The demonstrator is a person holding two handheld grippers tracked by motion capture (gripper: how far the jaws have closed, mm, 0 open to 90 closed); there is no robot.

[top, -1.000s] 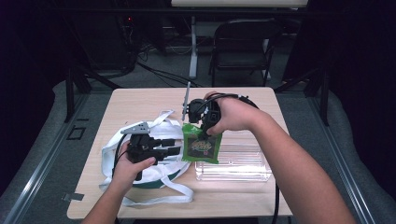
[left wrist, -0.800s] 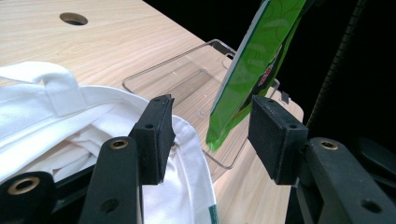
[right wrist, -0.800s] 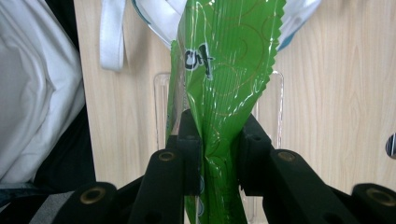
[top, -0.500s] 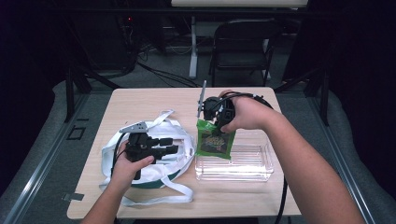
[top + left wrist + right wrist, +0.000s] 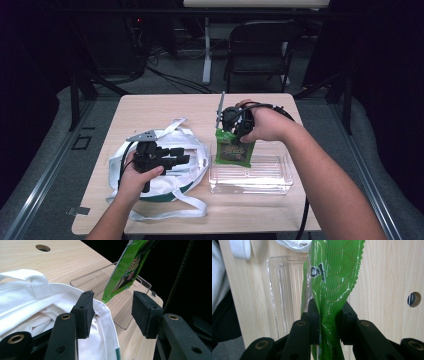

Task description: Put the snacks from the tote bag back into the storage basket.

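Desk (image 5: 165, 107): light wood, cable hole near the far right corner.

White tote bag (image 5: 165, 172) on the left half, toward the near edge, straps trailing to the near edge. Mouth held up by the left claw (image 5: 112, 312): one pad inside the bag rim, other pad outside in free air, so jaws parted, not pinching cloth. Jaws just been closing a little, only the bag's hem between them, no pressure seen.

Clear plastic tray (image 5: 272, 182) on the right half, just beside the bag, long side parallel to the near edge. Looks to carry nothing inside apart from the packet hanging over it.

Green snack packet (image 5: 233, 151) hanging upright from the right claw (image 5: 235, 131), lower end over the tray's left end, at or just above the tray floor; contact not clear. In the right gripper view, pads clamped flat on the packet's upper part (image 5: 329, 290), jaws fully closed on the film, serrated edge visible to one side.

Step in hand, by judgement: transfer of packet between bag and tray, with the tray as the likely target given packet hanging over it. About mid-transfer, release not yet done.

Next move calls for: lower until the packet's bottom seats on the tray floor, tip it flat along the tray's length, then open the right claw and lift straight out. Risk: packet left standing, toppling over the tray wall toward the bag. Left claw to hold the bag mouth steady meanwhile.
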